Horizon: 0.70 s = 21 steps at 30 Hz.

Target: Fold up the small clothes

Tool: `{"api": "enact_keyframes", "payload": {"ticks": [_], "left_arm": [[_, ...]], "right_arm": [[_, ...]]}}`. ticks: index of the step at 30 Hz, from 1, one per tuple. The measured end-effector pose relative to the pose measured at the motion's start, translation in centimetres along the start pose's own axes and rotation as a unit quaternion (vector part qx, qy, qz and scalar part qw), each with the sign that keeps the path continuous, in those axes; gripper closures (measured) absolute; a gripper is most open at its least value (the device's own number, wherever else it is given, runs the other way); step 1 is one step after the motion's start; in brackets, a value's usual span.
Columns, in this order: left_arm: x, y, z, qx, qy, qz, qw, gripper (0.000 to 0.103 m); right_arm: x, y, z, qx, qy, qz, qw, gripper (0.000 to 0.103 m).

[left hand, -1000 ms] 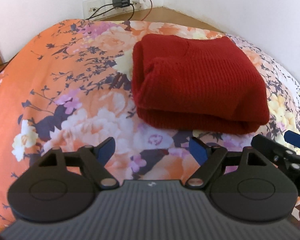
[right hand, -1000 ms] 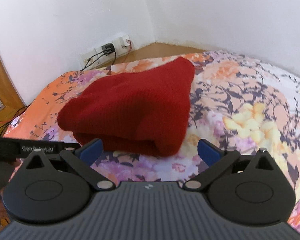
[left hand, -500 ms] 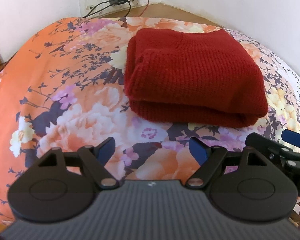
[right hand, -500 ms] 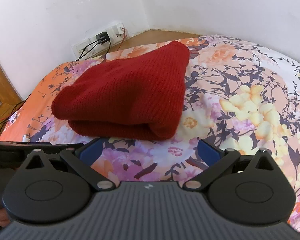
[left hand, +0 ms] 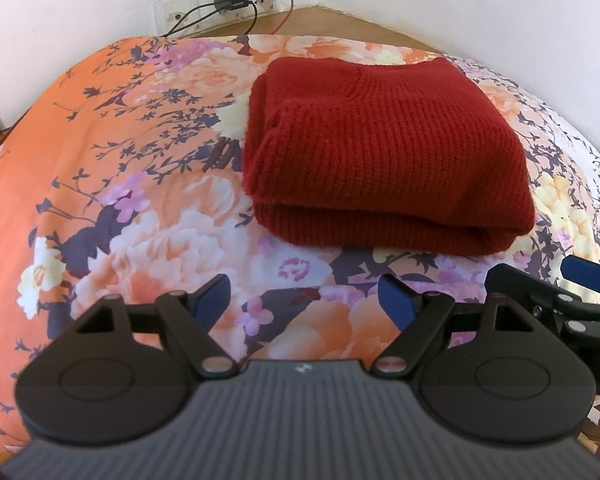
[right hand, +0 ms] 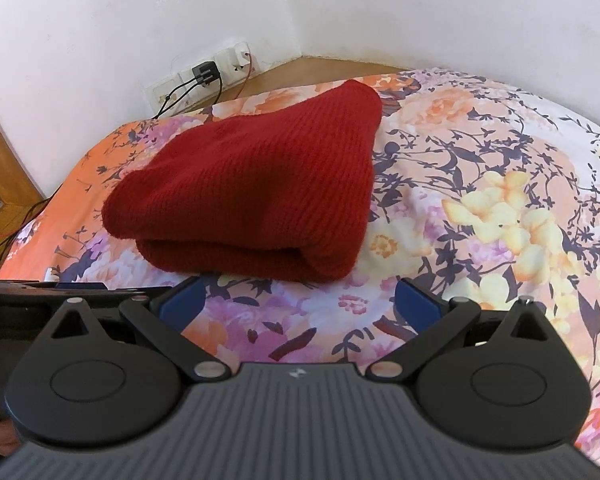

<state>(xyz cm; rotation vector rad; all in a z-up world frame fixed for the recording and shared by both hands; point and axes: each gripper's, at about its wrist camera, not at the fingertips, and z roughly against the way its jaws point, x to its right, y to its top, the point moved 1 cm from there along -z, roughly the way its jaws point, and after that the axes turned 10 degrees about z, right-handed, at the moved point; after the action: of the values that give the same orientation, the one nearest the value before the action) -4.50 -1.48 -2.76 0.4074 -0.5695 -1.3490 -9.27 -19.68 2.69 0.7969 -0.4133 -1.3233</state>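
Note:
A dark red knitted garment (left hand: pixel 384 152) lies folded into a thick rectangle on the floral bedsheet (left hand: pixel 140 184). It also shows in the right wrist view (right hand: pixel 256 200). My left gripper (left hand: pixel 304 300) is open and empty, a little short of the garment's near folded edge. My right gripper (right hand: pixel 298 304) is open and empty, just short of the same edge. The right gripper's fingers also show at the right edge of the left wrist view (left hand: pixel 588 280). Neither gripper touches the garment.
A wall socket strip with a black charger and cables (left hand: pixel 228 0) sits at the wall behind the bed. A wooden ledge (left hand: pixel 360 28) runs along the wall. A wooden frame (right hand: pixel 0 168) stands at the far left. White walls enclose the corner.
Both grippers have drawn back from the folded garment and risen slightly, so it sits farther ahead in both views. The garment has stayed in place. Both jaws have stayed open.

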Motion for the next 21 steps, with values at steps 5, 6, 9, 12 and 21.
{"api": "enact_keyframes", "payload": {"ticks": [5,6,9,12,21], "left_arm": [[-0.02,0.05,-0.03,0.0,0.0,-0.001,1.0,0.021],[-0.01,0.05,-0.02,0.0,0.0,-0.001,1.0,0.021],[-0.01,0.09,0.0,0.0,0.0,-0.001,1.0,0.021],[0.0,0.1,0.01,0.001,0.0,-0.001,1.0,0.021],[-0.07,0.15,0.0,0.001,0.0,-0.002,1.0,0.021]], "right_arm": [[0.0,0.09,-0.05,0.0,0.002,0.001,1.0,0.0],[0.06,0.14,-0.1,-0.001,0.002,0.002,1.0,0.0],[0.0,0.15,-0.13,-0.001,0.002,0.002,1.0,0.0],[0.0,0.17,-0.17,-0.002,0.002,0.003,1.0,0.0],[-0.1,0.27,-0.29,-0.001,0.003,0.008,1.0,0.0]]}}
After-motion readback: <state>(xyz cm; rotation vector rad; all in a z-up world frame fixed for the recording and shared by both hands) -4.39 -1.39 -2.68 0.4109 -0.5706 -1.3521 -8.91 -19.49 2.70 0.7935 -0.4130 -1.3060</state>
